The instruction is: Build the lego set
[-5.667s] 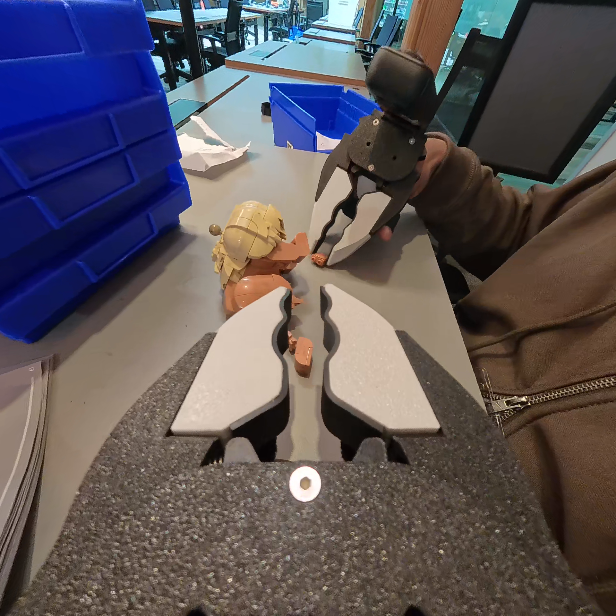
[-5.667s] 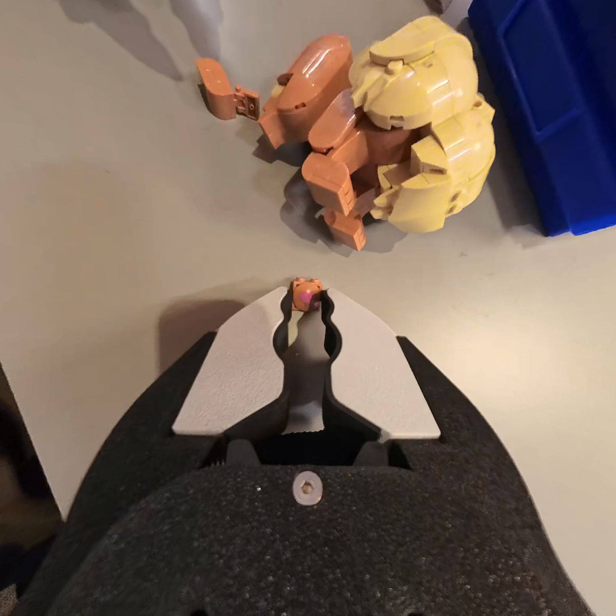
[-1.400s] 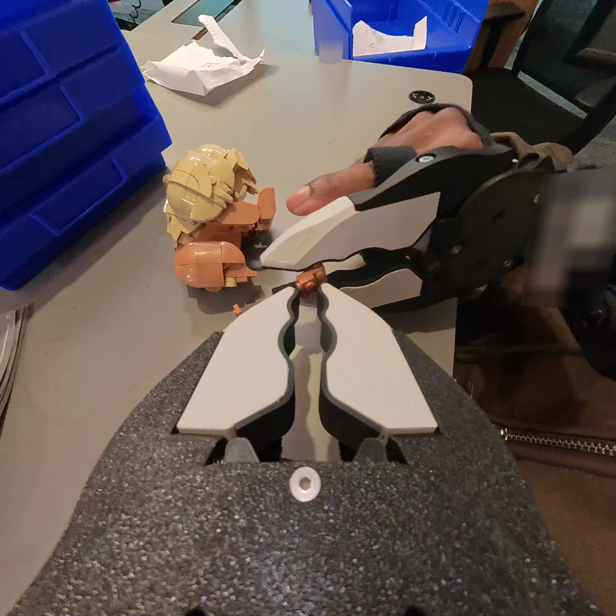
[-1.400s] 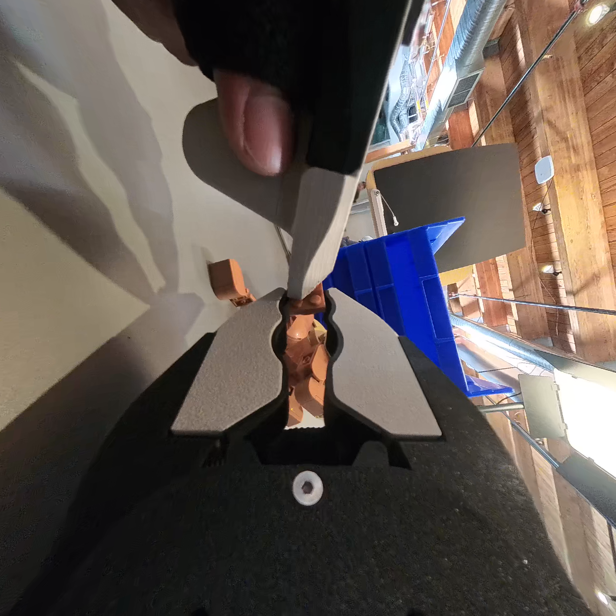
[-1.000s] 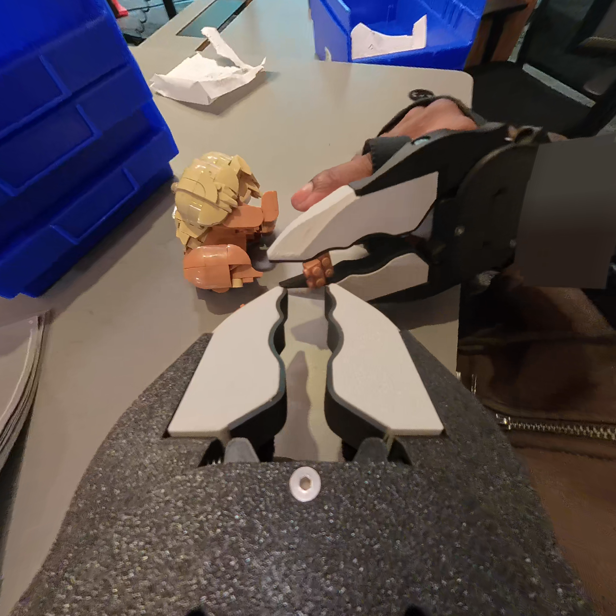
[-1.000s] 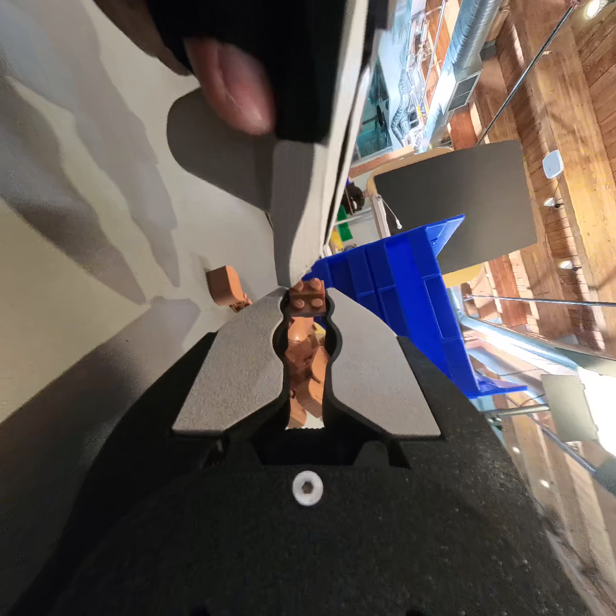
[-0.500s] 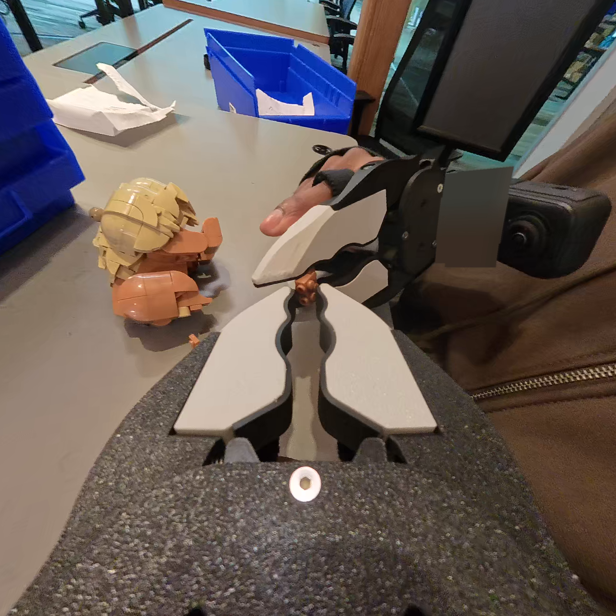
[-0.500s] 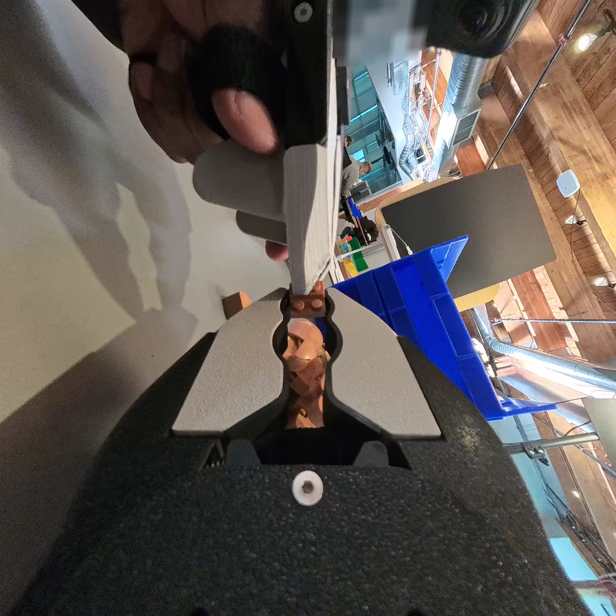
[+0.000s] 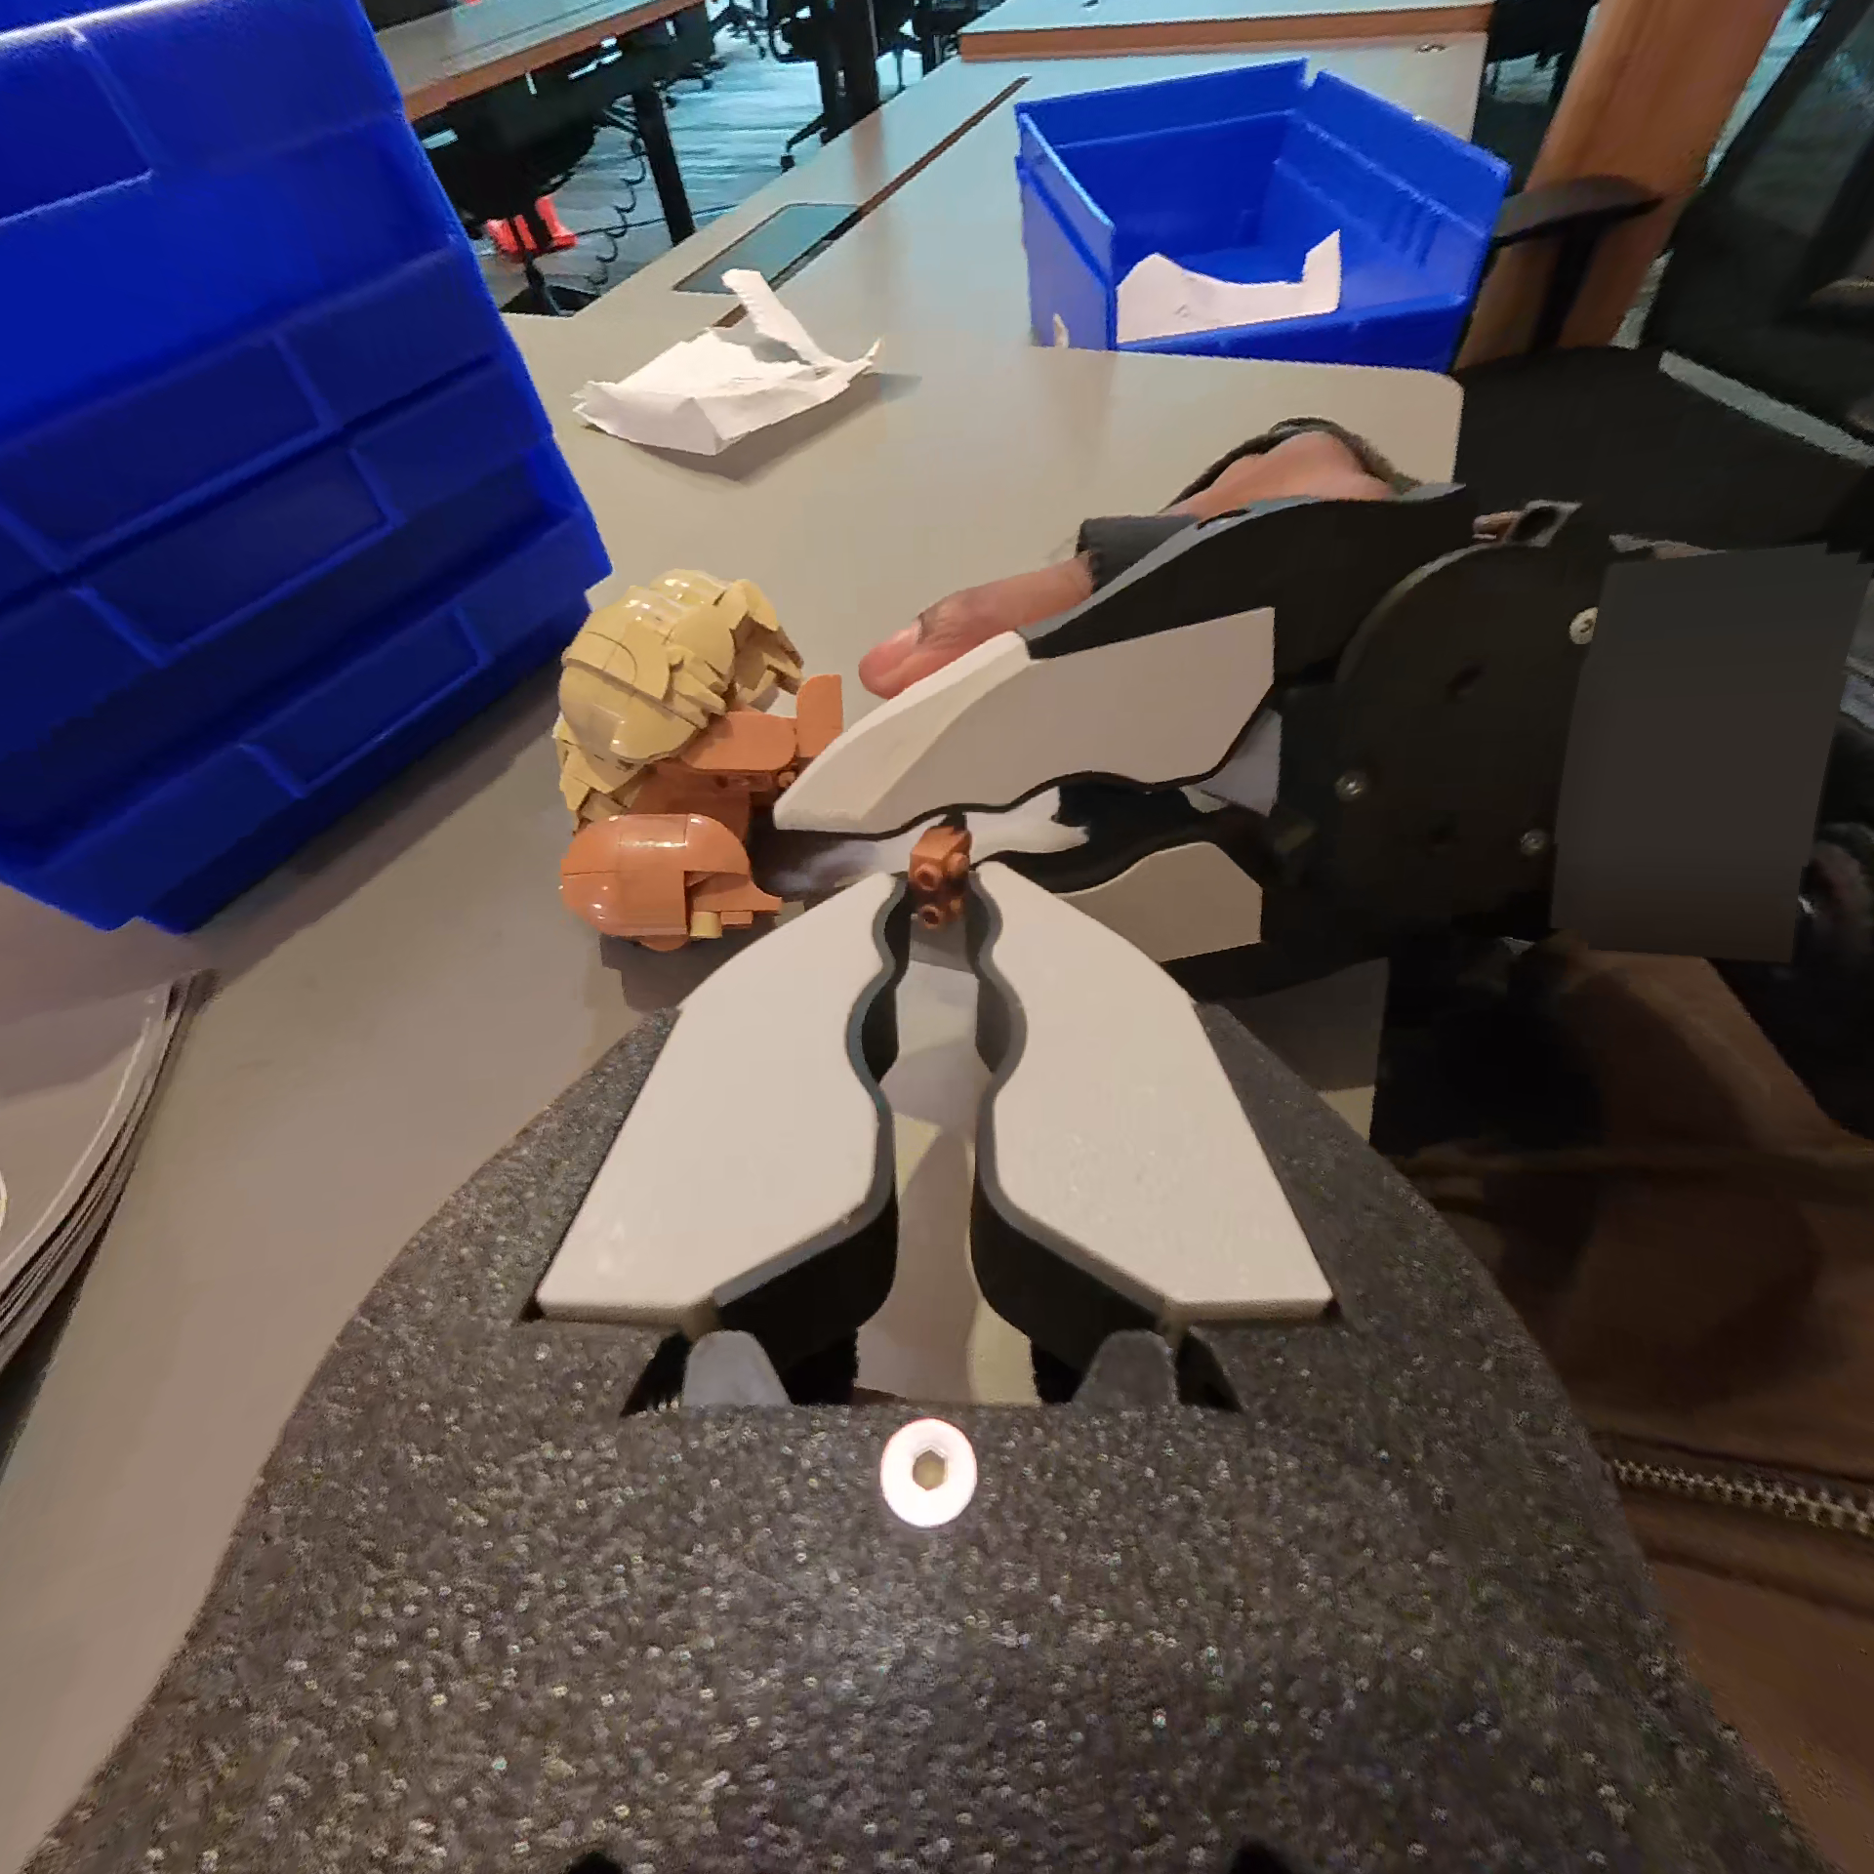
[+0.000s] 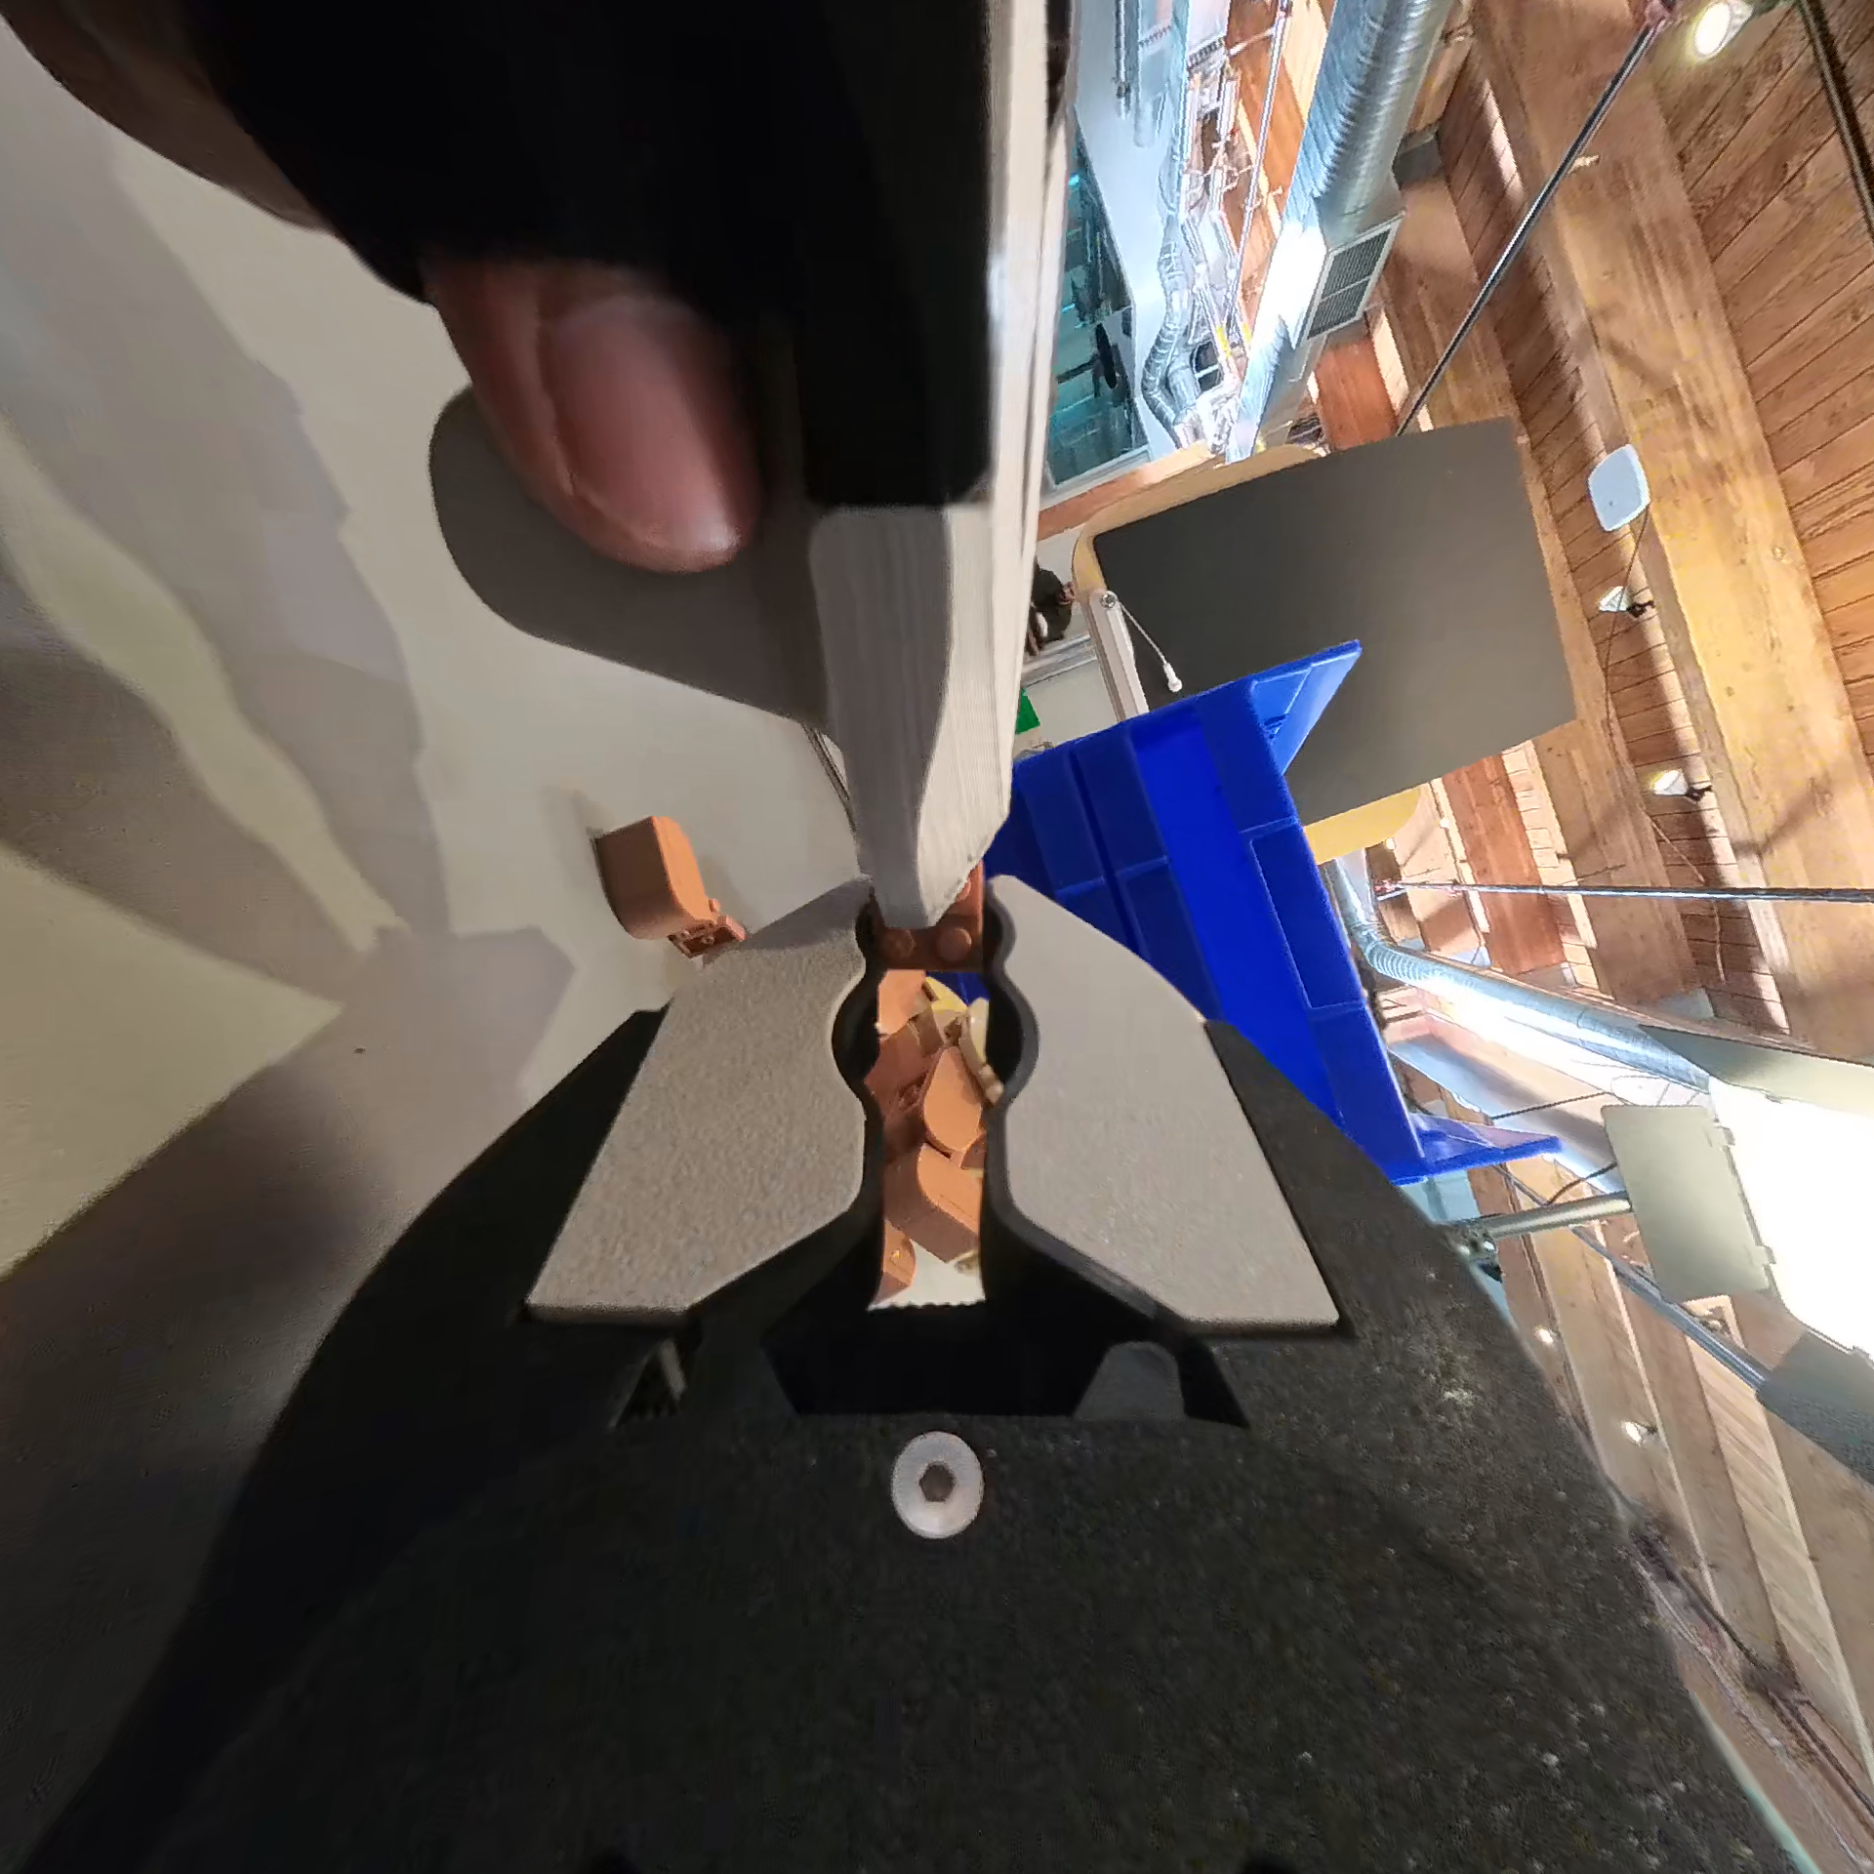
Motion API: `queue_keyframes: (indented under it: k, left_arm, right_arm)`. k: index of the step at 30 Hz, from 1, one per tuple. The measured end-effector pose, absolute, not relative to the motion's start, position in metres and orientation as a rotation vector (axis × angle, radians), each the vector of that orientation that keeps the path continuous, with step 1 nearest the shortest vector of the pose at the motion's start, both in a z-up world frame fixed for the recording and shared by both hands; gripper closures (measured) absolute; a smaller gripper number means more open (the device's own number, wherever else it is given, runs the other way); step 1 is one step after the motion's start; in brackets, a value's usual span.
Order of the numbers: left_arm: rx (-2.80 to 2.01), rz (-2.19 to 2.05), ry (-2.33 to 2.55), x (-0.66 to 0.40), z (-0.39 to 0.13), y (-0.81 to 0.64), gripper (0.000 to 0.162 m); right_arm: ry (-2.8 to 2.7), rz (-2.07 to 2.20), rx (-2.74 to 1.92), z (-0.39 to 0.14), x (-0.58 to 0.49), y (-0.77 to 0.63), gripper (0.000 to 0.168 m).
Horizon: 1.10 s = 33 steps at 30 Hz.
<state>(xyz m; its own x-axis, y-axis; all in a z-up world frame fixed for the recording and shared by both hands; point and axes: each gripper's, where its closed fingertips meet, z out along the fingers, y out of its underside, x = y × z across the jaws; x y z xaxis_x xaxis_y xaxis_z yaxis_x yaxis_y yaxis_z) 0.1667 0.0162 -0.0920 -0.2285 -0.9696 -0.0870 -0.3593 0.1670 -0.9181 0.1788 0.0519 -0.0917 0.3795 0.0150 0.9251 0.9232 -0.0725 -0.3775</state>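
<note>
Both grippers meet at one small brown brick point(image 9: 938, 874), which is held in the air over the grey table point(image 9: 1014, 456). In the left wrist view the left gripper point(image 9: 938, 892) has its tips pressed on the two sides of the brick, so it is clenched on it. The right gripper point(image 10: 931, 938) comes from the side, turned flat, and in its own view the brick point(image 10: 933, 938) sits between its tips too, so it looks clamped on the same piece. It seems that the brick is passing from one gripper to the other, or that its position is being corrected. The half-built figure point(image 9: 674, 771), tan and brown, rests on the table just beyond the tips, near the stacked blue bins point(image 9: 254, 456). One more brown part point(image 10: 654, 877) lies loose on the table. I judge the brick to be very light, hard and smooth, so it can easily slip or rotate between the pads. It is best taken on its flat side walls, leaving the studs free. The figure is probably fragile at its joints and should be pressed carefully.
</note>
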Motion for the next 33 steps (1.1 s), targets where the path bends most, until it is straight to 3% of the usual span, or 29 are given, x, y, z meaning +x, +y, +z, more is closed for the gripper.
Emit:
queue_keyframes:
  k: [18, 33]
  left_arm:
    - [-1.348, -1.083, 1.625, 0.17, -0.093, 0.019, 0.152]
    - [-1.131, -0.922, 1.746, 0.168, -0.113, 0.017, 0.152]
  right_arm:
    - [-0.914, -0.976, -1.451, -0.093, 0.18, 0.052, 0.152]
    - [-0.941, -0.918, -1.565, -0.117, 0.179, 0.052, 0.155]
